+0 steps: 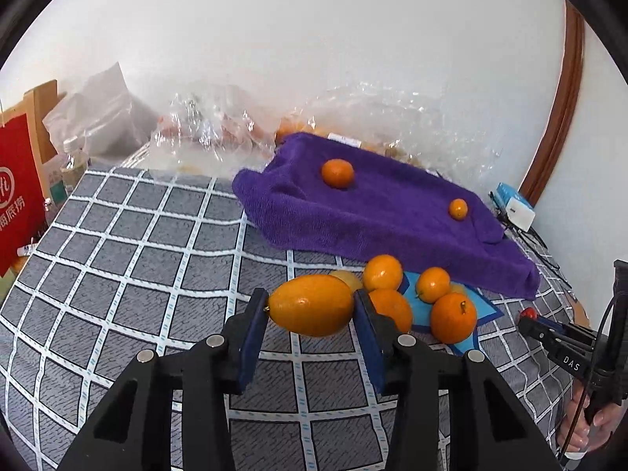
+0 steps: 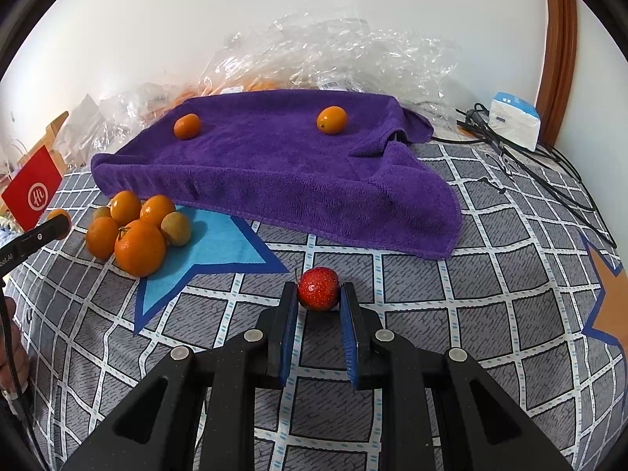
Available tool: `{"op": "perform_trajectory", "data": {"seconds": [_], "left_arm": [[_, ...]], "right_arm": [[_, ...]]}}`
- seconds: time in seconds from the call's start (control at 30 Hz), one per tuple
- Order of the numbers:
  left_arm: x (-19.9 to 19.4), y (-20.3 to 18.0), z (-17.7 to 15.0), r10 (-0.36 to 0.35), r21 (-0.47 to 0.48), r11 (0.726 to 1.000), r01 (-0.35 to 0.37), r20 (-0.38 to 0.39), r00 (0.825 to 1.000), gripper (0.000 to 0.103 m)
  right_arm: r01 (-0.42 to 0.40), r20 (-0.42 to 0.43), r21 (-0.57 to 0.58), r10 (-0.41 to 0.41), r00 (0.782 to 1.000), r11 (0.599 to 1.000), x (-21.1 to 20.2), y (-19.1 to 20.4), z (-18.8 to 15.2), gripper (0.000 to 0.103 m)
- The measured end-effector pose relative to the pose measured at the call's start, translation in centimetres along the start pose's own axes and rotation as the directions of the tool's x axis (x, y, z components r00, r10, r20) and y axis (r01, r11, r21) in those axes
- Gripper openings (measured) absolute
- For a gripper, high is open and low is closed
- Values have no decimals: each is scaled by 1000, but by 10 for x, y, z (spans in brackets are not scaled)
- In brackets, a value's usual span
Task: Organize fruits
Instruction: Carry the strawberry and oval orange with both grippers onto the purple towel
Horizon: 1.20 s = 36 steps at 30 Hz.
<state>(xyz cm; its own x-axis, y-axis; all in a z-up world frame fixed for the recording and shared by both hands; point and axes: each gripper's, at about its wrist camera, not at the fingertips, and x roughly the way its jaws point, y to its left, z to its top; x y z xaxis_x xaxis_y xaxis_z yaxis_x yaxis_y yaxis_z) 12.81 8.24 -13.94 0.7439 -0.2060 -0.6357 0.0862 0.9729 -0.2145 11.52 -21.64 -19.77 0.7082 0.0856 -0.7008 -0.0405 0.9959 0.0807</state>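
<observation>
My left gripper [image 1: 312,306] is shut on an oval orange kumquat [image 1: 312,305] and holds it above the checked cloth, just left of a pile of orange fruits [image 1: 416,298]. My right gripper [image 2: 318,294] is shut on a small red fruit [image 2: 318,288] low over the cloth. A purple towel [image 2: 274,165] lies over a raised tray, with two small orange fruits on it: one at the back left [image 2: 187,126] and one at the back right [image 2: 332,119]. The pile [image 2: 133,231] sits on a blue star patch left of the right gripper. The right gripper also shows in the left wrist view [image 1: 528,316].
Crinkled clear plastic bags [image 2: 333,55] lie behind the towel against the white wall. A red paper bag [image 1: 17,196] stands at the left. A white and blue box [image 2: 514,117] and black cables [image 2: 549,172] lie at the right, near a wooden door frame.
</observation>
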Motion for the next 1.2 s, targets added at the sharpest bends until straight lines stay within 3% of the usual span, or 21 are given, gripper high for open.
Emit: {"op": "perform_trajectory", "data": {"seconds": [0.3,0.6,0.83,1.2], "left_arm": [[-8,5,2,-12,-30,999,13,42,999,42],[-16,12,12,22,-79,997,-15,79,997,42],[-41,-2,45,-12,-55,998,19,126,992,42],[-36,-25,109,-45,-40,998,52,159,986,42]], "right_arm": [[13,19,27,-13,1000,1000,-7,-6,0,21],[28,88,43,-32,996,999,-38,-6,12,21],[34,168,29,-39,985,999,-63,-5,43,21],[44,218,47,-53,974,998,-53,-9,103,21]]}}
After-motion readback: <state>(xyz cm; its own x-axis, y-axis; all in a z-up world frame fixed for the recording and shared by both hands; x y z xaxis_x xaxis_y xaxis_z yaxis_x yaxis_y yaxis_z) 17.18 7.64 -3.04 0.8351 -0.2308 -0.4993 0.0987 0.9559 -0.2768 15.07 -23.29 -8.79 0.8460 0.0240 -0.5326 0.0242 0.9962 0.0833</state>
